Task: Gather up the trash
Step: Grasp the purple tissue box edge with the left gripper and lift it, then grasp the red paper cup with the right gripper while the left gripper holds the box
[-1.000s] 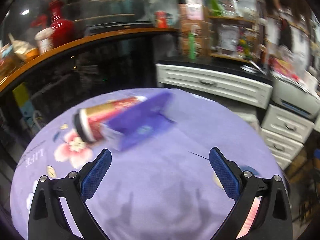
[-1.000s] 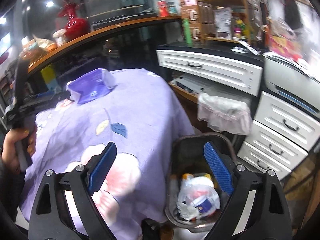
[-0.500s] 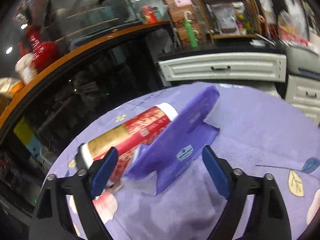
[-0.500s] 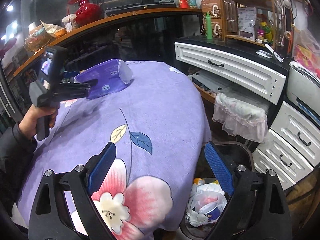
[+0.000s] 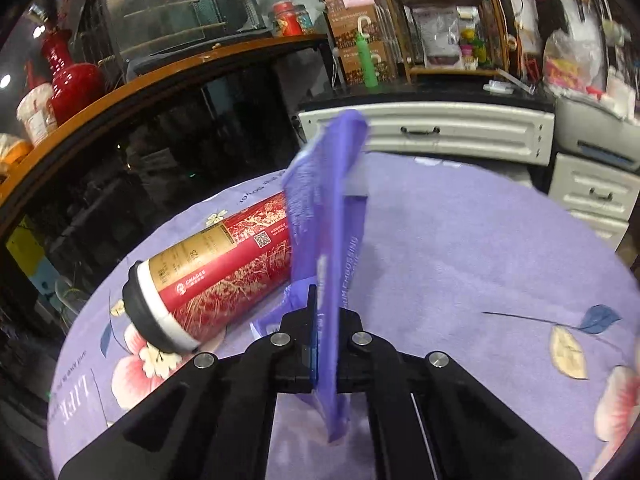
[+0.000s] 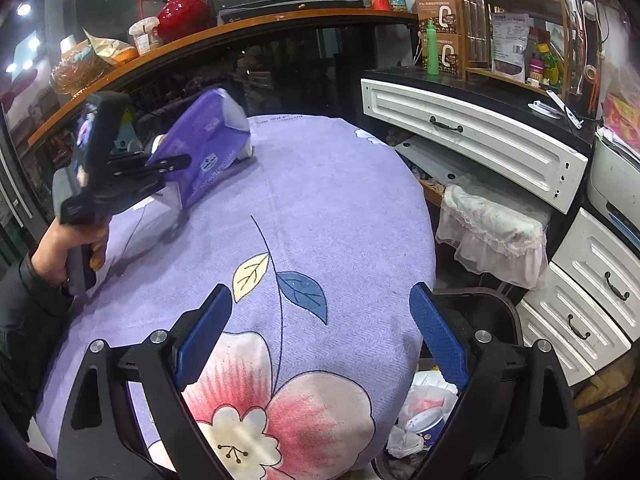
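The left tool (image 5: 325, 334) is clamped on a purple wrapper (image 5: 324, 216), a flattened, soft plastic pack with pale print along its side and a clear, whitish end. In the left wrist view it stands on edge between the closed blue pads, running from the bottom centre of the frame up to the upper middle, its lower tip hanging just below the pads. In the right wrist view the same wrapper (image 6: 204, 152) sits in the upper left, pinched at its lower end by the left tool (image 6: 176, 164), its far end tilted upward above the table (image 6: 328, 208); whether its lower edge touches the cloth cannot be told. A hand (image 6: 64, 248) in a dark sleeve grips the tool's handle at the left edge. Beside the wrapper, left of centre in the left wrist view, lies a red and gold cylindrical can (image 5: 212, 272) on its side, glossy, with a white band and black cap. The table is round, covered in a lilac, ribbed cloth printed with pink flowers and leaves. The right tool (image 6: 320, 336) is open and empty at the bottom of its frame, above the cloth. A dark bin (image 6: 480, 304) holding crumpled trash stands at the lower right, just beside the table.
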A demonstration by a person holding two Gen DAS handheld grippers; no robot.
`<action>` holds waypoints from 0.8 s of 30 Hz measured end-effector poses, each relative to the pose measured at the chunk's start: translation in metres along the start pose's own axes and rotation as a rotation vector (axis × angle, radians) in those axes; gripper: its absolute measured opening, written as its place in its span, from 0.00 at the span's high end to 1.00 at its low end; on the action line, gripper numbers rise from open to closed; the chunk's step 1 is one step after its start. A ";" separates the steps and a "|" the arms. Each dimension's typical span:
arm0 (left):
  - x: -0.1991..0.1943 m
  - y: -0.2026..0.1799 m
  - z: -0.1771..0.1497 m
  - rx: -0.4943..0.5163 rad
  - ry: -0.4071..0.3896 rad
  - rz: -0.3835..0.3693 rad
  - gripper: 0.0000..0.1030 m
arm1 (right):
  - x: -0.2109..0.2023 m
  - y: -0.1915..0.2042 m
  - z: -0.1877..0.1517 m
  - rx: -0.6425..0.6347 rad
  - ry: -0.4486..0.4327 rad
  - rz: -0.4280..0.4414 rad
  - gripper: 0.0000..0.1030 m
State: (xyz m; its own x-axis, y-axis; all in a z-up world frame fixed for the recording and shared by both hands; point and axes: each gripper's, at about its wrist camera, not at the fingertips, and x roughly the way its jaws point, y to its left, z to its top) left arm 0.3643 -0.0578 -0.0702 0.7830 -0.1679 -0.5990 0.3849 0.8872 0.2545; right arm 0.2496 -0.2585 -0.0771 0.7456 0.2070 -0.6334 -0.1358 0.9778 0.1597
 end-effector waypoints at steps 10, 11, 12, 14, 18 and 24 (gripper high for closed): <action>-0.068 0.012 -0.008 -0.246 -0.111 -0.048 0.97 | 0.003 0.021 0.025 -0.101 -0.022 0.084 0.13; -0.071 0.015 -0.009 -0.264 -0.121 -0.028 0.97 | 0.007 0.024 0.031 -0.111 -0.022 0.095 0.13; -0.075 0.019 -0.011 -0.280 -0.135 0.013 0.97 | 0.011 0.027 0.037 -0.118 -0.022 0.108 0.13; -0.077 0.027 -0.013 -0.294 -0.145 0.084 0.97 | 0.018 0.032 0.049 -0.128 -0.022 0.126 0.13; -0.075 0.047 -0.020 -0.324 -0.146 0.214 0.97 | 0.045 0.057 0.083 -0.238 -0.002 0.178 0.13; -0.081 0.083 -0.032 -0.439 -0.136 0.281 0.97 | 0.095 0.123 0.133 -0.566 0.049 0.311 0.13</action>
State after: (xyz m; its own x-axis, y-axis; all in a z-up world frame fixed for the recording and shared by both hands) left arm 0.3165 0.0432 -0.0249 0.8940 0.0736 -0.4419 -0.0661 0.9973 0.0324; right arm 0.3904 -0.1226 -0.0165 0.5869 0.4715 -0.6582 -0.6739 0.7351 -0.0743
